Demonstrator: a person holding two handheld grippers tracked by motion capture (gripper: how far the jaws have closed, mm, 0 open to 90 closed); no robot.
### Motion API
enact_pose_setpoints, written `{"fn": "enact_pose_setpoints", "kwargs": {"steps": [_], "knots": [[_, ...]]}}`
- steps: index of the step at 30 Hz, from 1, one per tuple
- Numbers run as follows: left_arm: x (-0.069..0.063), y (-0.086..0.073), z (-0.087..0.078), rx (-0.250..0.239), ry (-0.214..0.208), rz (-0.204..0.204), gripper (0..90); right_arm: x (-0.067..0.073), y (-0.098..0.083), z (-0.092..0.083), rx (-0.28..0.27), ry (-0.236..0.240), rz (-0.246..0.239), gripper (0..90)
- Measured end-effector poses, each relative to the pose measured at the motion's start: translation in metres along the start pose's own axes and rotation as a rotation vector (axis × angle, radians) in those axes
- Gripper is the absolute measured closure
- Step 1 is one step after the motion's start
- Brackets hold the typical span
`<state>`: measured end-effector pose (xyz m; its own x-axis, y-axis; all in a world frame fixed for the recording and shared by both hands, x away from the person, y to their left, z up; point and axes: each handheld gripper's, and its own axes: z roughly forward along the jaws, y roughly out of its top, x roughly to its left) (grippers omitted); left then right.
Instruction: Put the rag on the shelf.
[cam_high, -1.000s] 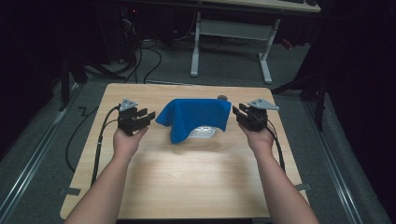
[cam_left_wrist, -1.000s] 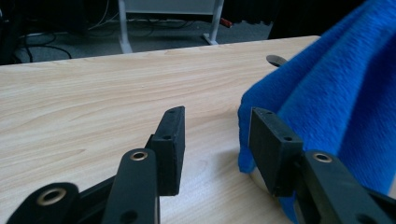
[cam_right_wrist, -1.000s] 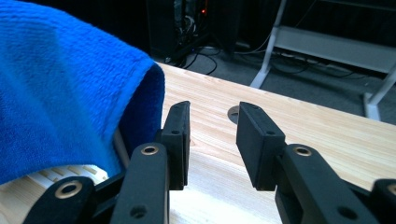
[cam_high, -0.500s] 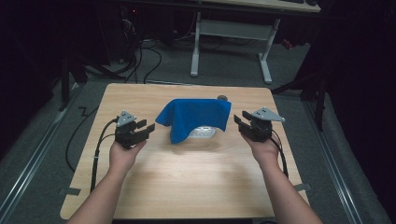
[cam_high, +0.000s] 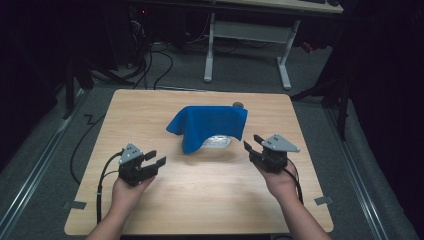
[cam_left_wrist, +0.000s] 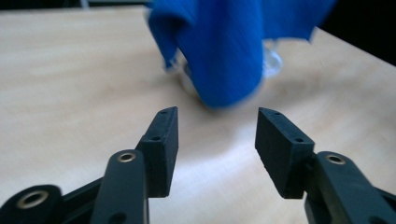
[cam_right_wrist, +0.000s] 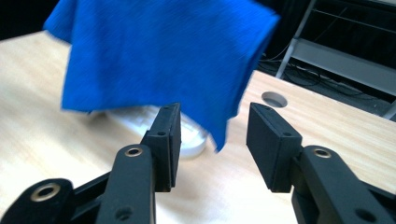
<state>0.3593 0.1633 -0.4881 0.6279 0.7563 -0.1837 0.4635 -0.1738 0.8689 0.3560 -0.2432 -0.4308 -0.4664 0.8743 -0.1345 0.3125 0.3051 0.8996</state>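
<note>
A blue cloth (cam_high: 210, 126) is draped over a clear object (cam_high: 218, 142) at the middle of the wooden table (cam_high: 200, 195); its shape is hidden. The left gripper (cam_high: 154, 159) is held near the front left, apart from the cloth (cam_left_wrist: 229, 51), open; its jaws have just been opening with nothing between them. To the right of the cloth (cam_right_wrist: 159, 60) the right gripper (cam_high: 253, 145) is open, its jaws also just opening and empty. A pale rim of the covered object (cam_right_wrist: 191, 140) shows under the cloth's hem.
A round cable hole (cam_high: 239, 105) lies in the table behind the cloth. Cables trail from both grippers over the table's front part. A white-legged desk frame (cam_high: 247, 45) stands on the floor beyond the far edge.
Both hands have pulled back from the cloth's sides toward the near edge, the left also outward. Both pairs of jaws stand wider than before. The cloth has not moved.
</note>
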Motion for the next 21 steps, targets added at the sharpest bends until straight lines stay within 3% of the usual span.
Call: {"fn": "enact_pose_setpoints", "kwargs": {"steps": [1, 3, 4, 5, 9, 11, 12, 13, 16, 17, 21], "knots": [[-0.004, -0.006, -0.001, 0.012, -0.015, -0.003, 46.7, 0.011, -0.008, -0.006, 0.007, 0.011, -0.005, 52.8], [-0.013, -0.018, -0.002, 0.039, -0.040, -0.013, 45.8, 0.016, -0.013, -0.008, 0.012, 0.017, -0.009, 51.8], [-0.023, -0.031, -0.001, 0.071, -0.053, -0.002, 45.1, 0.027, -0.024, -0.012, 0.018, 0.023, -0.010, 49.4], [-0.023, -0.031, -0.001, 0.071, -0.053, -0.002, 44.7, 0.027, -0.024, -0.012, 0.018, 0.023, -0.010, 49.4], [-0.048, -0.052, -0.001, 0.153, -0.056, 0.065, 44.5, 0.046, -0.053, -0.014, 0.050, 0.044, 0.027, 45.3], [-0.057, -0.057, -0.002, 0.167, -0.066, 0.068, 43.4, 0.056, -0.076, -0.019, 0.045, 0.021, 0.051, 48.4], [-0.060, -0.060, -0.002, 0.180, -0.073, 0.062, 43.5, 0.060, -0.087, -0.020, 0.077, 0.024, 0.057, 48.9], [-0.063, -0.062, -0.001, 0.193, -0.082, 0.069, 43.6, 0.061, -0.089, -0.020, 0.131, 0.046, 0.060, 43.9], [-0.067, -0.061, 0.001, 0.186, -0.065, 0.123, 43.1, 0.061, -0.090, -0.024, 0.103, 0.045, 0.022, 45.0], [-0.065, -0.060, 0.001, 0.184, -0.067, 0.117, 43.0, 0.059, -0.090, -0.020, 0.120, 0.063, 0.063, 44.7], [-0.056, -0.061, 0.002, 0.178, -0.081, 0.053, 43.0, 0.058, -0.090, -0.017, 0.110, 0.064, 0.049, 44.3]]}}
